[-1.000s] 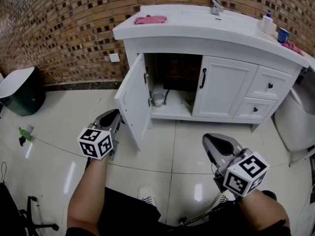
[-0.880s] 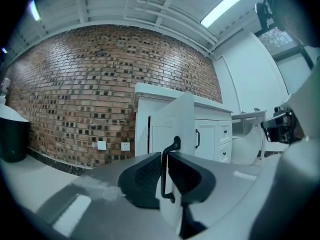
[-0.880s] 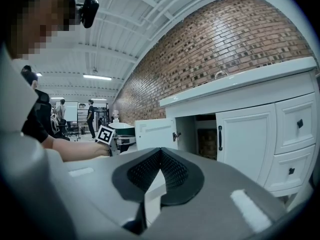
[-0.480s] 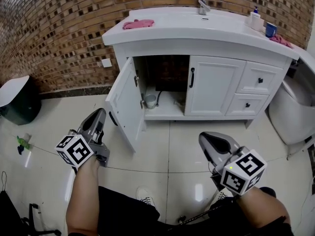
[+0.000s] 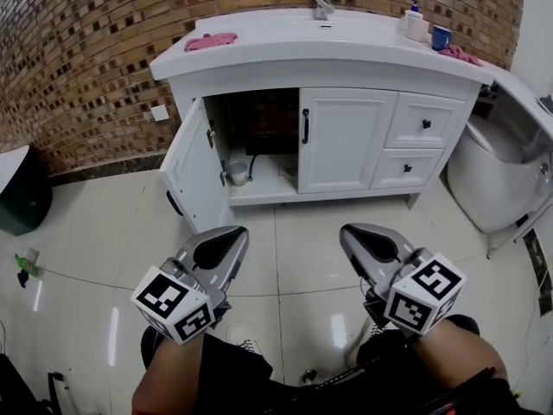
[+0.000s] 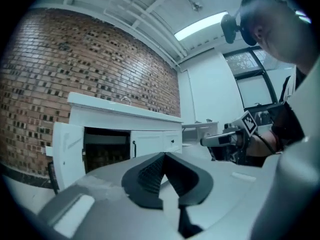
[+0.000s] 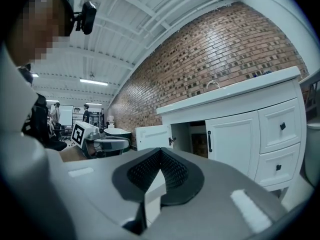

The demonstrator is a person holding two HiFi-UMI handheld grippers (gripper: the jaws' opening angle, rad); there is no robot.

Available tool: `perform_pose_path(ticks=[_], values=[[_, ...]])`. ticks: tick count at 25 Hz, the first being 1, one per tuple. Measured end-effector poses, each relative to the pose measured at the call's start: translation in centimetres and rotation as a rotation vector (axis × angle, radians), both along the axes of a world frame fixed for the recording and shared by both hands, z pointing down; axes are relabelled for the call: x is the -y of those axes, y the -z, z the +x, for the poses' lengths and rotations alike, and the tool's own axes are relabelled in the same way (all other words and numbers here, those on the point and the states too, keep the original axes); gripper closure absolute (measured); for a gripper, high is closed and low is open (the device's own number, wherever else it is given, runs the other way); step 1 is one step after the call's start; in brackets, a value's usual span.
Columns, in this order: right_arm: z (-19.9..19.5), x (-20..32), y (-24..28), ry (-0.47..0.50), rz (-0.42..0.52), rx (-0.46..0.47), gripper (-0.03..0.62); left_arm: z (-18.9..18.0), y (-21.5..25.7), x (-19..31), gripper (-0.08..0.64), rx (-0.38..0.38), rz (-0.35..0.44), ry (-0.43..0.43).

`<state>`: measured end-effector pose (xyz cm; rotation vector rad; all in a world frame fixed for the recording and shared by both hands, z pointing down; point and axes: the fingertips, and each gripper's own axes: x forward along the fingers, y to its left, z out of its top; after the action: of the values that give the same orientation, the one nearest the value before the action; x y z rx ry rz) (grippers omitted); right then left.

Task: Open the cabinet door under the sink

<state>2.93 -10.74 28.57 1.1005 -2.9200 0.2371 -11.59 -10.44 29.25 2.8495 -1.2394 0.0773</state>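
The door (image 5: 192,168) at the left under the sink (image 5: 328,33) stands swung wide, and the dark inside of the cabinet (image 5: 268,128) is laid bare, with a small pot (image 5: 238,172) seen on its shelf. A second ago the left gripper (image 5: 226,237) was held just at the free edge of that door. Since then it has been drawn well back and brought in beside the right gripper (image 5: 358,235), while the door has been left where it was swung to. In the left gripper view the jaws are seen pressed together with nothing between them, and the door is shown well apart from them, off to the left. The right gripper's jaws are likewise pressed together and empty, and that gripper has been shifted only a little. The neighbouring door (image 5: 344,141) remains shut, its handle (image 5: 305,126) untouched. From this the task is judged done, with one door opened and let go — no further pull seems to be called for, unless the second door is also meant
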Motion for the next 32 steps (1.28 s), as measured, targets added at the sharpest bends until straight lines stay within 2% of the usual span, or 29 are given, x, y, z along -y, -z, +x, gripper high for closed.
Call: perform_pose_path(ticks=[4, 8, 12, 15, 21, 32], values=[[1.3, -0.6, -0.9, -0.026, -0.009, -0.016, 0.584, 2.5, -1.2, -1.7, 0.558, -0.067, -0.060, -0.097], [2.1, -1.0, -1.8, -0.036, -0.036, -0.026, 0.584, 3.4, -1.5, -2.3, 0.558, -0.051, -0.069, -0.119], [2.3, -2.4, -2.1, -0.018, -0.090, 0.009, 0.584, 3.7, -1.7, -2.8, 0.558, -0.030, -0.060, -0.119], [2.3, -3.3, -1.9, -0.007, -0.081, 0.017, 0.584, 3.4, -1.6, -2.6, 0.558, -0.039, -0.058, -0.114], [3.0, -3.5, -2.3, -0.028, -0.052, -0.025, 0.584, 3.5, -1.1, -2.6, 0.558, -0.050, -0.044, -0.107], [2.8, -3.9, -3.1, -0.050, -0.061, -0.062, 0.586, 3.9, -1.7, -2.4, 0.557, -0.036, -0.057, -0.104]])
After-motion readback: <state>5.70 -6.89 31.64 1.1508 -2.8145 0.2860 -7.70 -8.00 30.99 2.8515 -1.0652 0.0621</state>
